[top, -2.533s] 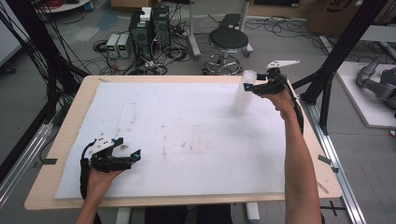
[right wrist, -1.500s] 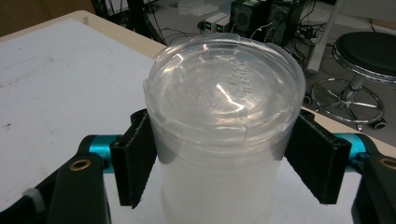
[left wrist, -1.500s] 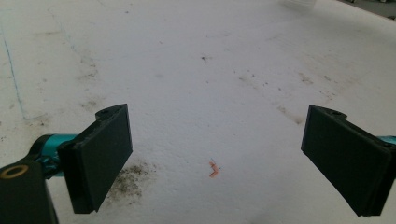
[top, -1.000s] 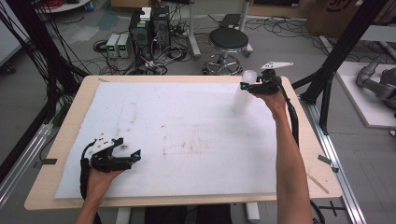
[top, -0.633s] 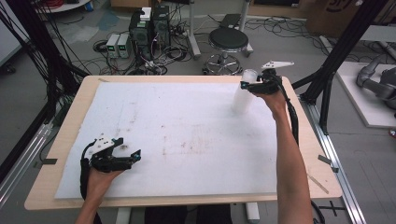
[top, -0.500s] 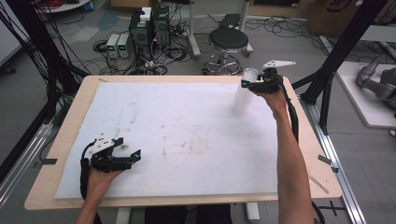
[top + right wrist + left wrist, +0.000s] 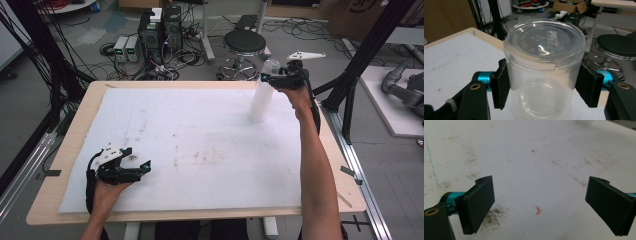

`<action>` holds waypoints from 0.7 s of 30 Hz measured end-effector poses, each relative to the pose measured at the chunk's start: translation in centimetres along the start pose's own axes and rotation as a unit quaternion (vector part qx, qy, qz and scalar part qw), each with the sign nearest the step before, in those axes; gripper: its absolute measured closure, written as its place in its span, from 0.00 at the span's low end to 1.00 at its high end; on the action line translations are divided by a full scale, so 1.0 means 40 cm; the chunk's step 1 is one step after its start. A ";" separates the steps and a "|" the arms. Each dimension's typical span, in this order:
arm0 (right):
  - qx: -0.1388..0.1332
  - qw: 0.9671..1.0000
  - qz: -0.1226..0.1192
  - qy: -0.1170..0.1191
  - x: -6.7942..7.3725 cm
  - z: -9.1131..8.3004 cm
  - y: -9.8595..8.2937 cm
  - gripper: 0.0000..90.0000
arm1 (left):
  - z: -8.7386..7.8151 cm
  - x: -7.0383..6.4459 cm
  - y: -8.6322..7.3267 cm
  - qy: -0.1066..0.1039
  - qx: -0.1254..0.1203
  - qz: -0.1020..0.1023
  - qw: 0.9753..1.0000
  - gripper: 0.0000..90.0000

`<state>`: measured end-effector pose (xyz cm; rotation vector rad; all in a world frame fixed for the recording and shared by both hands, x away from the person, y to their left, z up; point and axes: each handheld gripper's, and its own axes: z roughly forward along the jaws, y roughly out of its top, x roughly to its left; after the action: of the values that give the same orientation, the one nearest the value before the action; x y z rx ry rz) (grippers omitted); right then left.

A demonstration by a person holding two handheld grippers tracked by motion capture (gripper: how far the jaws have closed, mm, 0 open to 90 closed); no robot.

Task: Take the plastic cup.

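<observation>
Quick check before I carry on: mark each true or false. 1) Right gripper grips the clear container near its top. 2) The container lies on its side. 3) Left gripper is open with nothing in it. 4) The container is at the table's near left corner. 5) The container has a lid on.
1) True: the right gripper has its fingers against both sides of the container just under the lid.
2) False: it stands upright on the white mat.
3) True: the left gripper is open over bare mat.
4) False: it is at the far right.
5) True.
</observation>
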<state>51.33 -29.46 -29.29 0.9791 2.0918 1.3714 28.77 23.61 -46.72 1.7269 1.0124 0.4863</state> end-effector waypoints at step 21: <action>-0.025 1.000 -0.009 -0.015 0.007 -0.092 0.106 0.39 | 0.000 -0.001 0.000 0.000 0.000 0.001 1.000 0.10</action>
<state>49.92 -30.36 -23.92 0.9526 2.0289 1.3843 28.73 23.57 -46.71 1.7278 1.0111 0.4887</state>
